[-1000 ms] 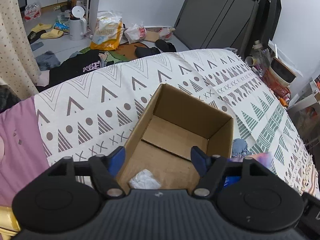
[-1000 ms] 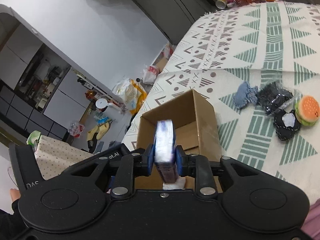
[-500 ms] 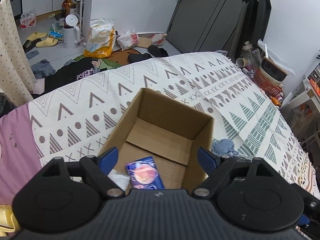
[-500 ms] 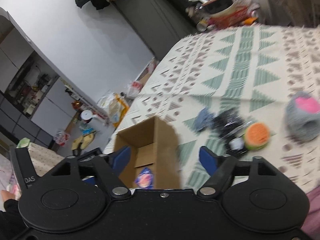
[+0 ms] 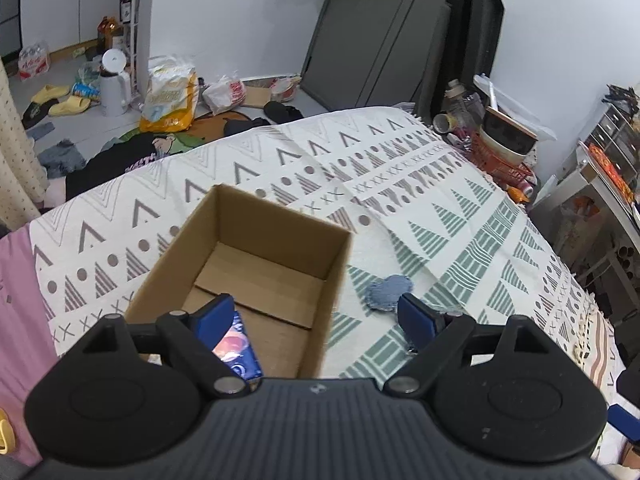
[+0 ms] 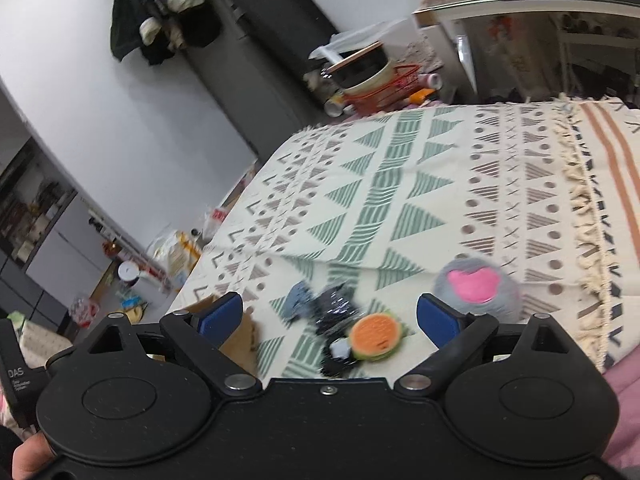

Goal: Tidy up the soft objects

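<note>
An open cardboard box (image 5: 256, 248) sits on the patterned blanket (image 5: 400, 208); a blue packet (image 5: 236, 346) lies on its floor at the near end. My left gripper (image 5: 316, 316) hangs open above the box's near right corner. A blue denim heart patch (image 5: 388, 292) lies just right of the box. My right gripper (image 6: 330, 314) is open and empty over a burger-shaped plush (image 6: 374, 338), black glittery pieces (image 6: 336, 312), the denim patch (image 6: 298, 300) and a grey plush with a pink heart (image 6: 476, 286). The box's corner (image 6: 236, 336) shows at the lower left.
The blanket's fringed edge (image 6: 580, 208) runs along the right. Beyond the far side stand an orange basket with a bowl (image 5: 504, 148) and dark cabinets (image 5: 372, 32). Bags, slippers and a white jug (image 5: 114, 84) litter the floor.
My right gripper let go of the blue packet, which now lies in the box, then swung right over the plush toys. The left gripper shifted right.
</note>
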`<state>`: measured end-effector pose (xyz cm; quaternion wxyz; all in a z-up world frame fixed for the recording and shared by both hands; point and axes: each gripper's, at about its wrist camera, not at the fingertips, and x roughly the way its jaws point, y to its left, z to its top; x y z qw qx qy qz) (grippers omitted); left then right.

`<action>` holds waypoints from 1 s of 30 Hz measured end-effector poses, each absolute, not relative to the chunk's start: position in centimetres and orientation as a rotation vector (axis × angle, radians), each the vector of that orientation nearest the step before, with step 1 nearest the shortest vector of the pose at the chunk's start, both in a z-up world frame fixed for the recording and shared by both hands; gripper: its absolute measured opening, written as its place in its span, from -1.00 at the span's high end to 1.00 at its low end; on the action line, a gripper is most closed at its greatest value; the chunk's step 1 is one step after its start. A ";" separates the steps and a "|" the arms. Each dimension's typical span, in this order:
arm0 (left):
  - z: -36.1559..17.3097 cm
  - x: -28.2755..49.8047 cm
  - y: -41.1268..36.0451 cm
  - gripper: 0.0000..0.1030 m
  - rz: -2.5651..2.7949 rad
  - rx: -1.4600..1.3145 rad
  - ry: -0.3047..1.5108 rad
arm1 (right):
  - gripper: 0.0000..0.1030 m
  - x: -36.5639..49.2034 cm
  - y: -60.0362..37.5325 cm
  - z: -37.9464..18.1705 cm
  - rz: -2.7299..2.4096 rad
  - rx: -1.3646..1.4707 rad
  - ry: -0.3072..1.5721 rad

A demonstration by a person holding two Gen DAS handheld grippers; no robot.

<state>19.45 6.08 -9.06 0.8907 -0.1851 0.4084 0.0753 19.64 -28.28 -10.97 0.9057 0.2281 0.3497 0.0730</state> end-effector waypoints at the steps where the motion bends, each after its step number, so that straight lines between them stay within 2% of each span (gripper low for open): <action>1: -8.9 19.5 5.6 -0.70 0.152 -0.378 0.846 | -0.83 19.6 -28.8 -11.1 0.147 0.474 0.716; 10: -8.0 19.9 0.3 -0.70 0.090 -0.286 0.816 | -0.83 20.2 -33.3 -14.8 0.102 0.562 0.719; 22: -9.9 20.9 -6.1 -0.70 0.034 -0.203 0.858 | -0.82 21.4 -36.4 -18.8 0.104 0.667 0.815; 24: -10.3 21.2 -7.2 -0.70 0.027 -0.183 0.867 | -0.79 21.6 -36.7 -19.3 0.101 0.681 0.825; 30: -11.5 22.1 -10.0 -0.70 -0.010 -0.137 0.885 | -0.47 22.4 -38.4 -21.6 0.073 0.793 0.897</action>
